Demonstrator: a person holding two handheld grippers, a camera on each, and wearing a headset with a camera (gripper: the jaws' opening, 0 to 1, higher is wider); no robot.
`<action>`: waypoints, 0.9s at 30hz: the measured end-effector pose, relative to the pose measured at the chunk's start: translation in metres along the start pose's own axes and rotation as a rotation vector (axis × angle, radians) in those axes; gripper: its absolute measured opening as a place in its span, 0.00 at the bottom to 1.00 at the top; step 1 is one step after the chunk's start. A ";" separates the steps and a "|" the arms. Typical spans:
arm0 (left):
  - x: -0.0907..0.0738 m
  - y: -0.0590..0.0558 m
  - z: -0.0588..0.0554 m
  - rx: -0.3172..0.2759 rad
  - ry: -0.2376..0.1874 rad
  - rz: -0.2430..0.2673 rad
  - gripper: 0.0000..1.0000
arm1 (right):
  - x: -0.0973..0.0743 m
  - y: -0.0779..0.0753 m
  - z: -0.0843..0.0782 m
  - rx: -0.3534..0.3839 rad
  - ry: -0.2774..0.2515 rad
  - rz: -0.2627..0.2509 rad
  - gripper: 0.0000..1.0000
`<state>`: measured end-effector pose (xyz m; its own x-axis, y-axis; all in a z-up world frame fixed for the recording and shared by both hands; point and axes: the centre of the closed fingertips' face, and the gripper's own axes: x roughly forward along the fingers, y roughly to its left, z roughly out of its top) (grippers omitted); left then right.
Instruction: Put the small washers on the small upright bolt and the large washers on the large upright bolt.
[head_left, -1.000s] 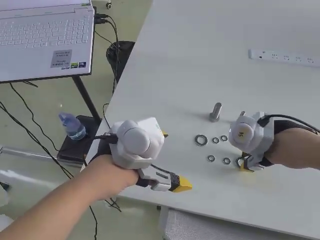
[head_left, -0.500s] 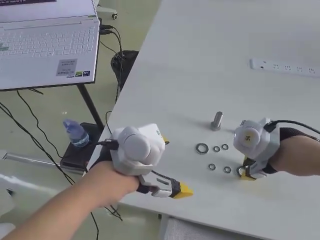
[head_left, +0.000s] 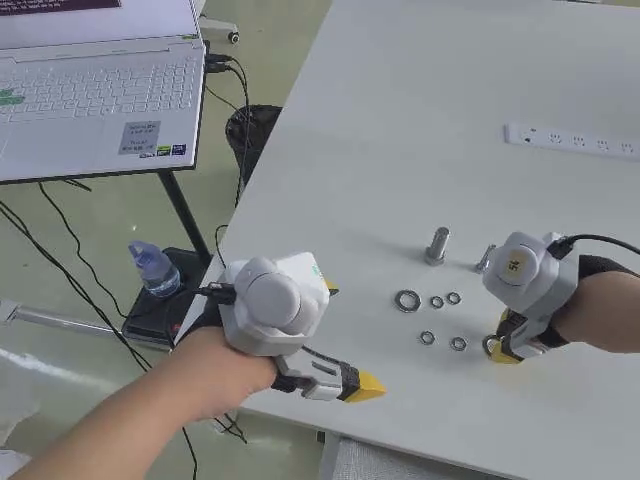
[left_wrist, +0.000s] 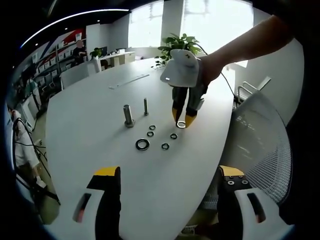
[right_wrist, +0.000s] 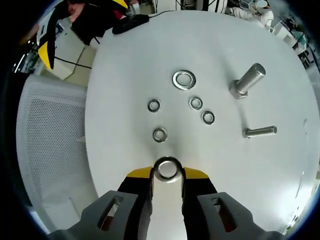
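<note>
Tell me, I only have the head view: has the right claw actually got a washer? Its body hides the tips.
Observer: Yes, in the right gripper view the right claw is shut on a washer, pinched between its yellow tips.
Operator: And the left claw?
Observer: The left gripper view shows the left claw wide open, nothing between its jaws.
Operator: Is the small bolt standing?
Observer: Yes, the small bolt stands upright beside the large bolt, apart from it.
</note>
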<state>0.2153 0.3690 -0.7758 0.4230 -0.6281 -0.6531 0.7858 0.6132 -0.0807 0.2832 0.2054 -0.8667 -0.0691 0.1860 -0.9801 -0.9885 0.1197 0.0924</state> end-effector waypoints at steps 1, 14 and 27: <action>0.000 0.000 0.000 -0.002 -0.003 0.001 0.79 | -0.002 0.002 0.001 0.002 0.001 -0.001 0.21; -0.004 -0.003 -0.002 -0.005 -0.013 0.003 0.80 | -0.030 0.013 0.007 0.008 0.002 -0.009 0.21; -0.003 0.000 -0.004 -0.008 -0.019 0.018 0.89 | -0.058 0.000 0.020 -0.008 -0.005 -0.033 0.21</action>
<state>0.2123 0.3732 -0.7769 0.4455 -0.6262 -0.6398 0.7745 0.6280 -0.0754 0.2900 0.2139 -0.8068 -0.0354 0.1866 -0.9818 -0.9913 0.1183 0.0582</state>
